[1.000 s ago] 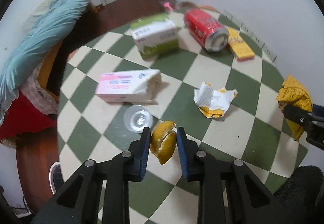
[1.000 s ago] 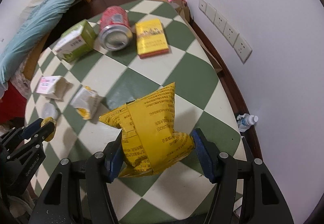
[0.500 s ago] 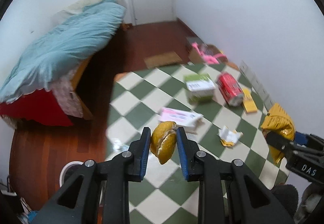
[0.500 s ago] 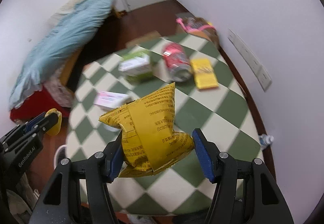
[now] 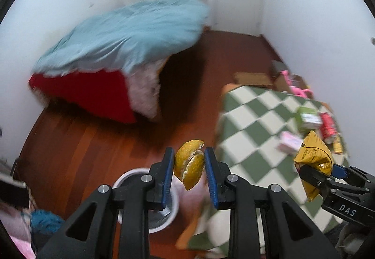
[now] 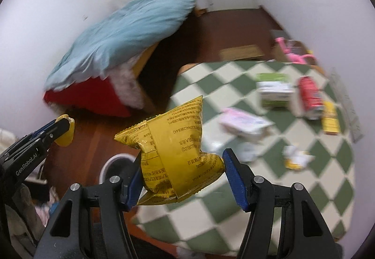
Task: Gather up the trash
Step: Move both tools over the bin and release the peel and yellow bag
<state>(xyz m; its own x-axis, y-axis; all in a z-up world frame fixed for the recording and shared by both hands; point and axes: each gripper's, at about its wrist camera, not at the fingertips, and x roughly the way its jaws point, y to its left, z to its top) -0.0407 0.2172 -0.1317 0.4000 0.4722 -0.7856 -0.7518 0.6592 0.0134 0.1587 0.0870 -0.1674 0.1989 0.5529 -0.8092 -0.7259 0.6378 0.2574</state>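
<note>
The left gripper (image 5: 189,171), jaws clamping the orange peel (image 5: 189,166), is hanging nearer the white bin (image 5: 150,223) below than the right gripper (image 6: 182,177), which is gripping the yellow packet (image 6: 175,153).

A crumpled yellow snack bag (image 6: 174,153) is clamped between the blue pads of the right gripper (image 6: 181,175). A white bin (image 6: 114,164) is seen below on the wooden floor, left of the checkered table (image 6: 304,184).

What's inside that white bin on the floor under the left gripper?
The white bin shows only its rim and a dark interior with something pale and crumpled near one side. The left gripper, holding orange peel, covers the rest.
</note>
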